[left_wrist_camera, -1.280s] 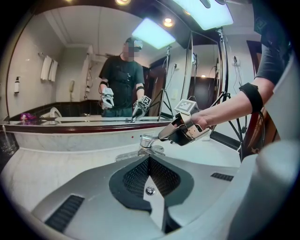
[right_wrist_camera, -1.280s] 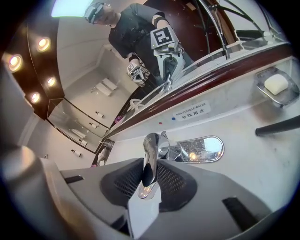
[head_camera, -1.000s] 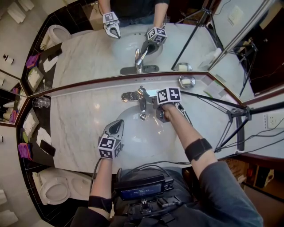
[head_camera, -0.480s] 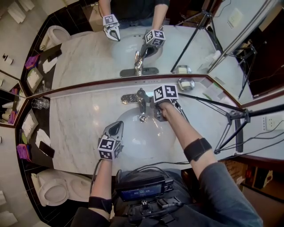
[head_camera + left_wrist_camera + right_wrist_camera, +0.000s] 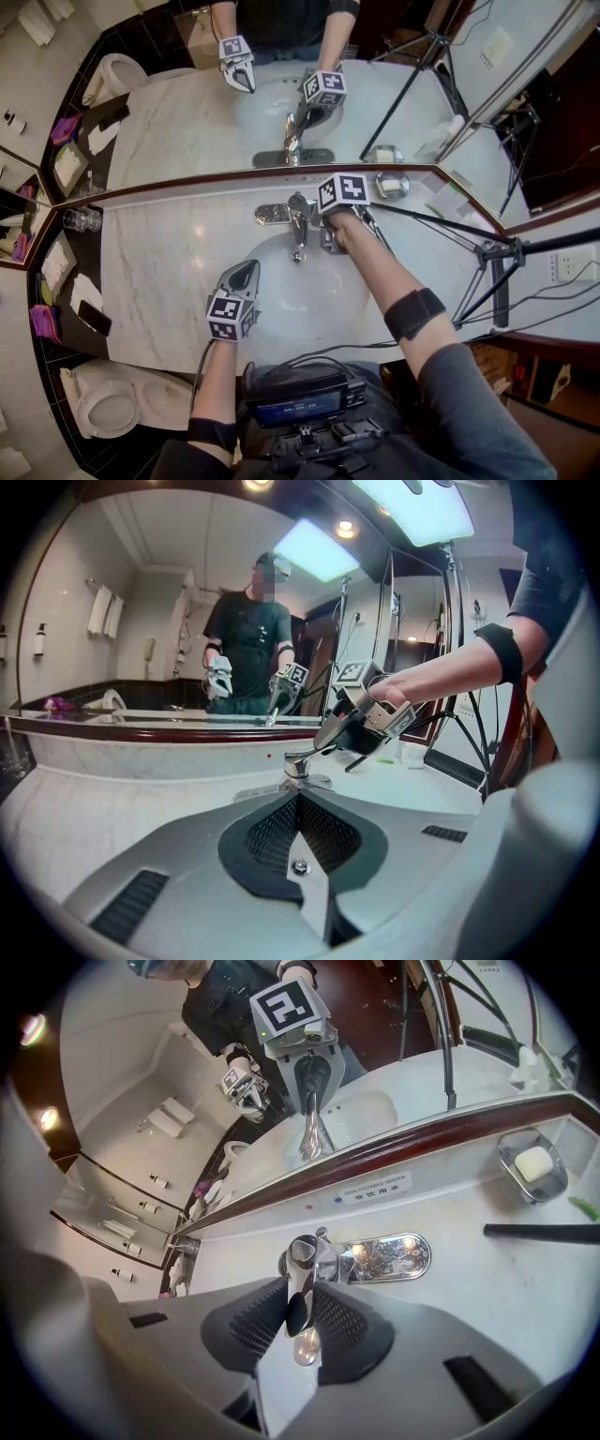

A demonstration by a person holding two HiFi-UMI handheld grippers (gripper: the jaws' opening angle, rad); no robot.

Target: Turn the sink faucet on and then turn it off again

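Two claws work at the sink [image 5: 314, 298]. The right claw [image 5: 325, 240] is clamped narrow on the faucet lever [image 5: 298, 1283], which lies lengthwise between its pads. The chrome base plate [image 5: 392, 1256] sits just past its tips. The left claw [image 5: 247, 273] is pressed fully closed and empty, above the basin's near rim. The faucet [image 5: 300, 764] stands ahead of it, well apart, on the marble worktop [image 5: 159, 262].

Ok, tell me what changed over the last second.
The right tool, clamped on the faucet lever, edged left in the head view and tilted a little. The left tool stayed shut, hovering over the sink; nothing was let go.
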